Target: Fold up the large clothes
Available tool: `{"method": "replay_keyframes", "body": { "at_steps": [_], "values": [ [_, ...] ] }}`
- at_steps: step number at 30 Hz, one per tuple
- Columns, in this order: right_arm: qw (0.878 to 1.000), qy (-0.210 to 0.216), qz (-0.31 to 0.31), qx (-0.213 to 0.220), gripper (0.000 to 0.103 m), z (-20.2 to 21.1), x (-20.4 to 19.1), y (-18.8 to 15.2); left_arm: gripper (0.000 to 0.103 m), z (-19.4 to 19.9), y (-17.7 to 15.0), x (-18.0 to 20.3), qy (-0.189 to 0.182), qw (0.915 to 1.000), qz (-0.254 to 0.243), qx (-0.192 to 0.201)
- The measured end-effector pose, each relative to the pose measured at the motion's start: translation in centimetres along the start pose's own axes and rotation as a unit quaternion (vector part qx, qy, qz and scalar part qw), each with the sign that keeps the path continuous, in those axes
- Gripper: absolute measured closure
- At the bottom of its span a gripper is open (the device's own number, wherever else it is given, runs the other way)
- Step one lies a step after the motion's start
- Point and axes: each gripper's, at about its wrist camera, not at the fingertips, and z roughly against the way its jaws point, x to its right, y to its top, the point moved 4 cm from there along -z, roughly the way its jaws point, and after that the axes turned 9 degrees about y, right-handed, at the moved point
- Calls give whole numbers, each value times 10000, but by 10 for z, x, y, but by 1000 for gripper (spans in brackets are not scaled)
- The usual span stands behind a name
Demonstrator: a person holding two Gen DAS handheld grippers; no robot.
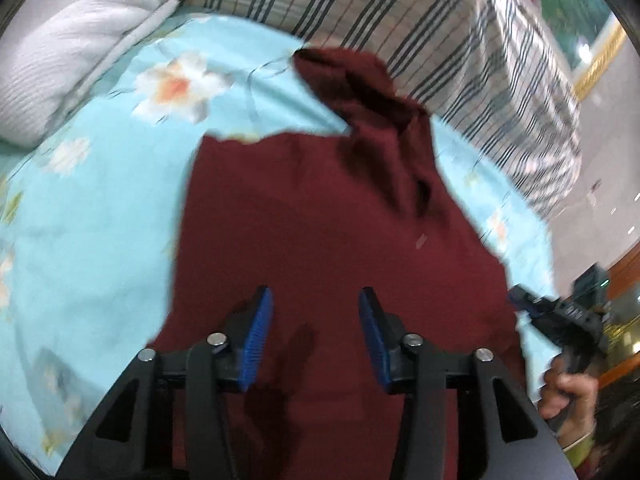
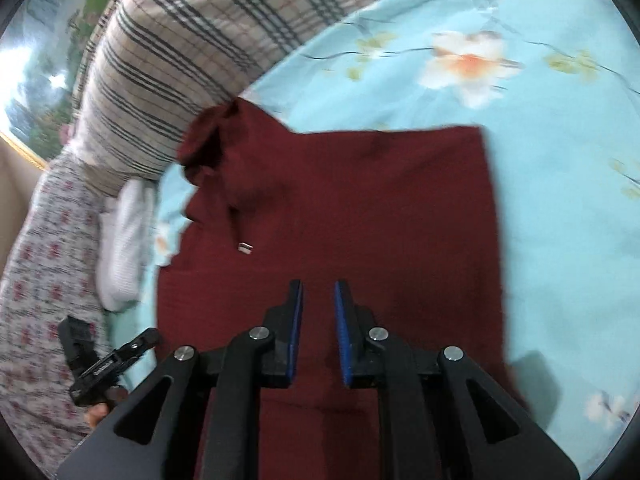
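Observation:
A dark red hooded garment (image 1: 312,216) lies spread on the light blue flowered bedsheet (image 1: 100,208), its hood bunched at the far end; it also shows in the right wrist view (image 2: 352,200). My left gripper (image 1: 316,300) hovers over the garment's near part, open and empty, blue pads wide apart. My right gripper (image 2: 318,292) is above the same garment, jaws parted by a narrow gap, with nothing between them. The right gripper also shows in the left wrist view (image 1: 560,316) at the garment's right edge, and the left gripper shows in the right wrist view (image 2: 108,360).
A plaid quilt (image 1: 420,20) is piled along the far side of the bed. A white pillow (image 1: 68,48) lies at the far left. A small white cloth (image 2: 120,240) and a flowered cover (image 2: 36,280) lie to the left in the right wrist view.

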Motion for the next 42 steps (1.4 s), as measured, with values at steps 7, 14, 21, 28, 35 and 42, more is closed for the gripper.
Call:
{"method": "replay_keyframes", "body": {
  "at_steps": [7, 14, 21, 28, 35, 42],
  "values": [
    [9952, 972, -85, 30, 70, -60, -64, 76, 46, -27, 117, 23, -861, 9937, 721, -5],
    [9795, 1771, -956, -4, 70, -129, -77, 153, 33, -99, 224, 36, -1291, 9816, 1336, -447],
    [9812, 1412, -1293, -257, 68, -187, -61, 181, 35, -152, 260, 31, -852, 9864, 1261, -622],
    [9847, 1333, -1098, -233, 101, -204, -63, 194, 99, -163, 263, 46, -1089, 9886, 901, -516],
    [9837, 1729, -486, 36, 100, -126, -93, 165, 99, -70, 196, 76, -1834, 9823, 369, 57],
    [9793, 2002, 0, -303, 100, -30, -95, 81, 99, 10, 69, 107, -2692, 9627, -186, 184]
  ]
}}
